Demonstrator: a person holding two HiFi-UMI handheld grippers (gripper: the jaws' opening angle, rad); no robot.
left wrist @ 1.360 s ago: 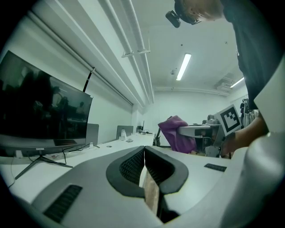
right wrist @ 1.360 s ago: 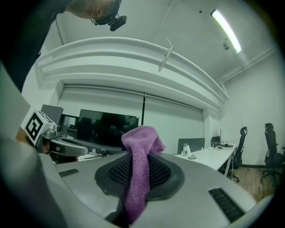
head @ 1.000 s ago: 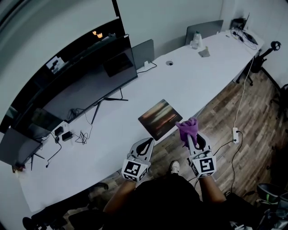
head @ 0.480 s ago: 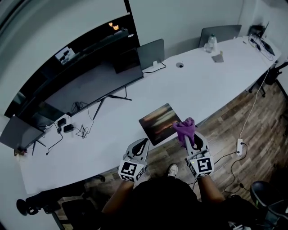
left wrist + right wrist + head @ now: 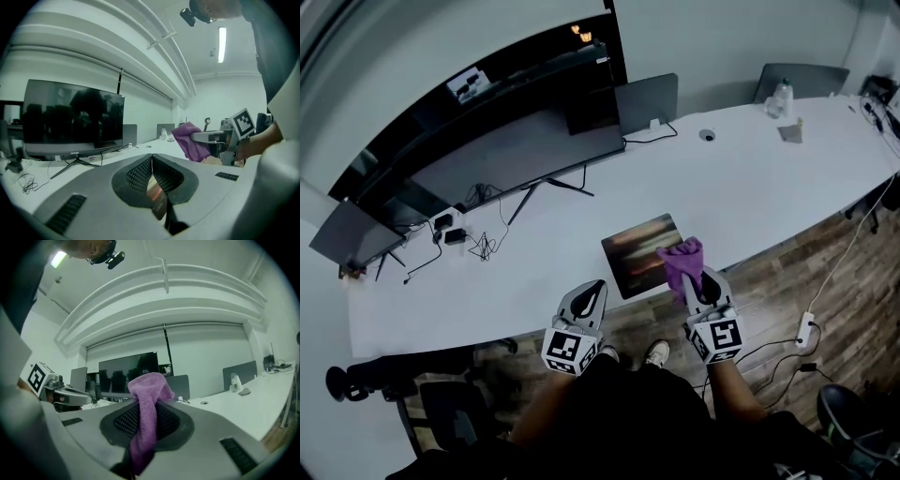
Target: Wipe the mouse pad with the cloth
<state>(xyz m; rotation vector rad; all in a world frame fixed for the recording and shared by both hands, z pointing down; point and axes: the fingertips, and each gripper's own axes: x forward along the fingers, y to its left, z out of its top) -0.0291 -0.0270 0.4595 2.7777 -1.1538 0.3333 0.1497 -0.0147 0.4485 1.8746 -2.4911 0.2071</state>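
A dark mouse pad point(image 5: 643, 253) with a blurred brown picture lies on the white desk point(image 5: 741, 178) near its front edge. My right gripper point(image 5: 700, 278) is shut on a purple cloth point(image 5: 682, 262), which bunches up over the pad's right front corner. In the right gripper view the cloth point(image 5: 146, 418) hangs down between the jaws. My left gripper point(image 5: 592, 296) is shut with nothing in it, held off the desk's front edge, left of the pad. The left gripper view shows its jaws closed together and the purple cloth point(image 5: 189, 140) to the right.
A wide curved monitor point(image 5: 516, 155) stands at the back of the desk, with cables and adapters point(image 5: 455, 236) to its left. A grey panel point(image 5: 647, 101), a bottle point(image 5: 782, 96) and a desk grommet point(image 5: 707, 135) sit farther right. Wooden floor and a power strip point(image 5: 807, 329) lie below.
The head view has shifted, so the desk and monitor sit further right in frame. The right gripper with the cloth has edged forward over the pad's corner. The left gripper stays shut.
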